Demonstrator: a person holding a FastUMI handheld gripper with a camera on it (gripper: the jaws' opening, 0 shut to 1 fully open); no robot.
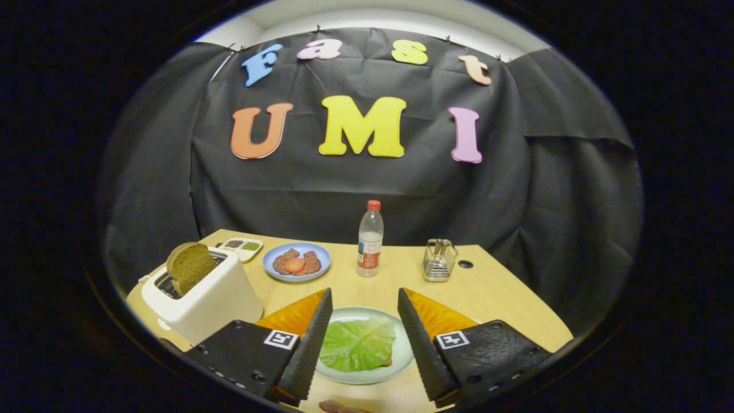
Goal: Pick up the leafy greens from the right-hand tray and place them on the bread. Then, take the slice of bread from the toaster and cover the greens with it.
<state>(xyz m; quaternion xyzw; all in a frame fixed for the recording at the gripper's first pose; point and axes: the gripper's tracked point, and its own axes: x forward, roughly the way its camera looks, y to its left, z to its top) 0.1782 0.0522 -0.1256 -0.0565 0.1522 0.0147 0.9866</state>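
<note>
gripper open wide, holding nothing, with the green leaf lying between the fingers on the pale green plate; bread under the leaf mostly hidden, only a brown edge peeking out. further off, slice of brown bread standing up in the white toaster, likely light, dry and crumbly, best pinched softly at the top; lower half down in the slot.

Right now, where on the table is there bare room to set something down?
Bare wood lies between the bottle and the plate with the greens, and right of the wire holder. It is crowded around the toaster and blue plate. The open tool straddles the greens.
</note>
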